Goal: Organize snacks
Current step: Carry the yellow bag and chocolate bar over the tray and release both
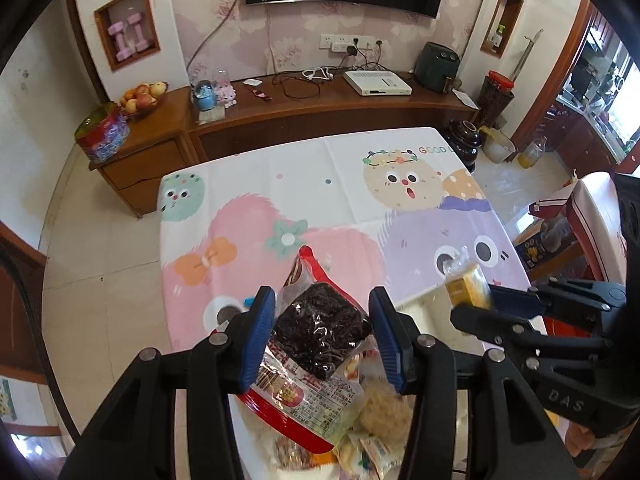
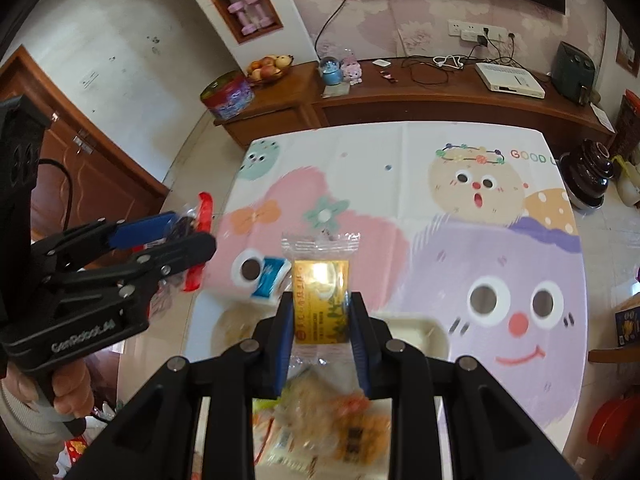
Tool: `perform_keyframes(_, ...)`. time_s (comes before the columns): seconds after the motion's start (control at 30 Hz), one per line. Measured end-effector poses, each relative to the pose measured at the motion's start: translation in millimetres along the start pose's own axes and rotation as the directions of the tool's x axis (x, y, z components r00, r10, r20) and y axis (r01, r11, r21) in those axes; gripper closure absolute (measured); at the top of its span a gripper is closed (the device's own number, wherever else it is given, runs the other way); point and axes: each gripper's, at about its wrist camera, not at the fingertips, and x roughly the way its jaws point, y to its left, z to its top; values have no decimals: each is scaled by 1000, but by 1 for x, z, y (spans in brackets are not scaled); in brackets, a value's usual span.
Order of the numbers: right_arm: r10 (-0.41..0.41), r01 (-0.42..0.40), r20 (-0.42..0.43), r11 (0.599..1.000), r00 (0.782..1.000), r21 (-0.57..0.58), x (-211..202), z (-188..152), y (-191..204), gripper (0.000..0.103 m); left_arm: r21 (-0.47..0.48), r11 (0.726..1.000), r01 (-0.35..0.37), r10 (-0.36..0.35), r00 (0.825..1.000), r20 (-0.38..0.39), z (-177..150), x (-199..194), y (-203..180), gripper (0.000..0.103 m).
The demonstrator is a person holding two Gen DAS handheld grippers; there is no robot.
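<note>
My left gripper [image 1: 322, 304] is shut on a red-edged clear bag of dark dried fruit [image 1: 320, 328], held up above the table; the same bag [image 2: 200, 216] shows red in the right wrist view, in the left gripper [image 2: 188, 232]. My right gripper [image 2: 320, 304] is shut on a small gold-wrapped snack in clear film [image 2: 320, 300], also lifted off the table. In the left wrist view that gold snack [image 1: 466, 286] sits in the right gripper [image 1: 474, 304] at the right. Below both grippers lies a heap of several wrapped snacks [image 1: 360, 432], blurred [image 2: 320, 428].
The table wears a cartoon-print cloth [image 2: 440, 184]. A blue-and-white packet [image 2: 270, 280] and a white tray [image 2: 420, 332] rest near the front. A wooden sideboard [image 1: 320, 112] runs behind the table. A dark pot [image 2: 588, 176] stands on the floor at right.
</note>
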Motion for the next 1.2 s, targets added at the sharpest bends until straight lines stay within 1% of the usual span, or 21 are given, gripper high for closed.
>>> perform_keyframes(0.13,-4,3,-12,1000,1000,-11,-10,-26,18,77,-17,1000,-22,22,1000,13,-29,-10,-3,56)
perform_keyframes(0.23,-8,8,-31,1000,999,-8,-12,-43,25,77,1,998,-55,55,998,10,-51,-11,-9,56)
perform_keyframes(0.33,2,-2,-56,1000,998,0,-12,-57,32,77,18,997,-75,75,997,-3,-67,-8,-13,56)
perform_keyframes(0.4,2,-2,-62,1000,998,4,-11,-63,36,77,21,998,-67,67,997,-26,-80,-6,-14,55)
perform_keyframes(0.5,-14,15,-67,1000,998,0,-11,-71,42,77,24,998,-54,55,997,-50,-91,-2,-15,55)
perform_keyframes(0.63,-36,36,-76,999,996,-3,-8,-79,48,76,37,998,-52,55,996,-67,-103,1,-16,55)
perform_keyframes(0.73,-53,53,-80,999,995,-1,-7,-83,50,76,37,998,-46,48,996,-76,-108,0,-14,54)
perform_keyframes(0.9,-75,76,-83,997,994,3,-7,-87,54,74,48,998,-42,45,997,-68,-108,-4,-13,54)
perform_keyframes(0.93,-82,83,-82,997,993,4,-7,-88,54,74,55,998,-40,43,997,-71,-109,-4,-14,53)
perform_keyframes(1.0,-93,94,-82,995,992,11,-8,-88,55,74,66,997,-35,40,996,-75,-110,-3,-15,34)
perform_keyframes(1.03,-96,97,-82,995,992,15,-8,-88,55,73,70,997,-36,41,996,-74,-111,-4,-16,30)
perform_keyframes(1.07,-98,100,-82,995,992,23,-9,-89,55,71,75,997,-34,39,997,-73,-111,-4,-16,23)
perform_keyframes(1.1,-97,100,-81,995,992,28,-9,-89,54,69,79,996,-32,38,997,-71,-112,-5,-16,20)
perform_keyframes(1.2,-94,98,-81,994,992,46,-11,-88,54,67,87,995,-38,44,996,-72,-112,-5,-17,19)
